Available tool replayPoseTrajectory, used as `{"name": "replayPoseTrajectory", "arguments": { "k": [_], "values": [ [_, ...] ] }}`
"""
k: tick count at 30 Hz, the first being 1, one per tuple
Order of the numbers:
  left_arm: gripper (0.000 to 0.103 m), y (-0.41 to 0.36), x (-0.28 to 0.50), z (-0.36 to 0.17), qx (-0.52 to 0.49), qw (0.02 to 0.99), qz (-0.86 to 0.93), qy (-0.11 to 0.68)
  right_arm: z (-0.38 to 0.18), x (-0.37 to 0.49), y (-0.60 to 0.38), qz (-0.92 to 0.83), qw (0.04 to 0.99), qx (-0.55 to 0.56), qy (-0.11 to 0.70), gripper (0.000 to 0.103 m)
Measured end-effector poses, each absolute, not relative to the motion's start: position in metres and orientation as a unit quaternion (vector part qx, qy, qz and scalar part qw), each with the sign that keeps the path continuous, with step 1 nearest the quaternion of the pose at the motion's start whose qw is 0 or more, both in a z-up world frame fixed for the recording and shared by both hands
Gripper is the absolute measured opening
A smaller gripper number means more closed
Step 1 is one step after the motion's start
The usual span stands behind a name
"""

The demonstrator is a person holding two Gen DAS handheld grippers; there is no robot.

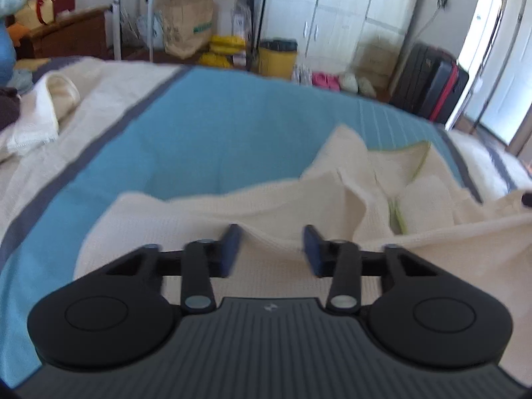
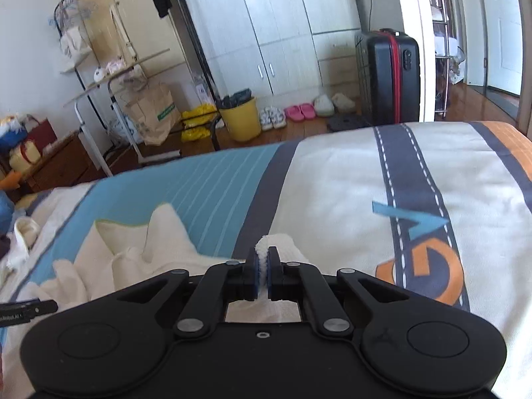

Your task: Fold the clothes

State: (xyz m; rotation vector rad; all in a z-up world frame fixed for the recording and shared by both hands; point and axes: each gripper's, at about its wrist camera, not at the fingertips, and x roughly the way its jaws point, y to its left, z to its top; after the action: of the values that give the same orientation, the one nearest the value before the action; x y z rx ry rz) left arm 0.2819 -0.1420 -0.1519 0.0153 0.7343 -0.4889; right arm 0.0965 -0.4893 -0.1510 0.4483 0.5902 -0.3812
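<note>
A cream waffle-knit garment (image 1: 232,212) lies crumpled on the bed, with a green-edged neckline (image 1: 399,212) toward its right. My left gripper (image 1: 271,249) hovers just over the near part of the cloth, open, its blue pads apart with a fold of cloth lying between and below them. In the right wrist view the same cream garment (image 2: 149,249) spreads to the left. My right gripper (image 2: 263,266) is shut on a bunched edge of it, and a tuft of cream cloth (image 2: 266,244) sticks up between the pads.
The bed cover (image 2: 332,183) has blue, white, grey and orange bands. More folded cream cloth (image 1: 43,109) sits at the bed's left. Beyond the bed edge stand a yellow bucket (image 2: 241,119), slippers (image 2: 299,111), a black suitcase (image 2: 389,76) and white wardrobes (image 2: 266,33).
</note>
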Motion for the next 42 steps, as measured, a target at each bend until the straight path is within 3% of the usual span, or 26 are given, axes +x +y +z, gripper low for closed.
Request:
{"name": "replayPoseTrajectory", "arguments": {
  "k": [6, 9, 10, 12, 13, 16, 21, 26, 30, 32, 33, 35, 38, 42],
  "values": [
    [0.033, -0.118, 0.29, -0.136, 0.002, 0.917, -0.205, 0.342, -0.139, 0.096, -0.494, -0.175, 0.933, 0.21, 0.234, 0.005],
    [0.041, -0.103, 0.299, -0.137, -0.011, 0.91, -0.177, 0.374, -0.132, 0.095, -0.496, -0.171, 0.944, 0.196, 0.202, 0.005],
    [0.041, -0.098, 0.302, -0.138, -0.017, 0.908, -0.167, 0.384, -0.131, 0.096, -0.499, -0.169, 0.946, 0.193, 0.196, 0.008],
    [0.041, -0.089, 0.309, -0.142, -0.029, 0.903, -0.154, 0.401, -0.139, 0.096, -0.511, -0.196, 0.934, 0.202, 0.221, 0.028],
    [0.041, -0.087, 0.312, -0.144, -0.029, 0.899, -0.151, 0.41, -0.144, 0.095, -0.517, -0.214, 0.925, 0.208, 0.237, 0.045],
    [0.042, -0.08, 0.317, -0.15, -0.015, 0.887, -0.154, 0.435, -0.157, 0.087, -0.54, -0.227, 0.897, 0.261, 0.275, 0.047],
    [0.061, -0.067, 0.321, -0.149, -0.006, 0.887, -0.163, 0.432, -0.17, 0.085, -0.552, -0.171, 0.875, 0.3, 0.341, 0.055],
    [0.057, -0.074, 0.323, -0.157, 0.04, 0.894, -0.188, 0.405, -0.187, 0.097, -0.544, -0.162, 0.877, 0.253, 0.374, 0.06],
    [0.059, -0.094, 0.321, -0.166, 0.1, 0.892, -0.195, 0.396, -0.193, 0.104, -0.534, -0.157, 0.897, 0.205, 0.36, 0.058],
    [0.061, -0.1, 0.322, -0.171, 0.116, 0.892, -0.195, 0.391, -0.193, 0.105, -0.531, -0.145, 0.905, 0.196, 0.348, 0.042],
    [0.061, -0.101, 0.325, -0.174, 0.116, 0.893, -0.194, 0.39, -0.193, 0.106, -0.529, -0.139, 0.908, 0.194, 0.345, 0.039],
    [0.059, -0.101, 0.329, -0.178, 0.108, 0.898, -0.199, 0.377, -0.19, 0.107, -0.525, -0.128, 0.913, 0.187, 0.338, 0.013],
    [0.005, -0.097, 0.334, -0.177, 0.084, 0.901, -0.228, 0.36, -0.181, 0.105, -0.522, -0.13, 0.923, 0.173, 0.32, 0.007],
    [0.004, -0.088, 0.324, -0.154, 0.063, 0.919, -0.214, 0.324, -0.173, 0.101, -0.523, -0.138, 0.93, 0.173, 0.294, 0.006]
  ]
}}
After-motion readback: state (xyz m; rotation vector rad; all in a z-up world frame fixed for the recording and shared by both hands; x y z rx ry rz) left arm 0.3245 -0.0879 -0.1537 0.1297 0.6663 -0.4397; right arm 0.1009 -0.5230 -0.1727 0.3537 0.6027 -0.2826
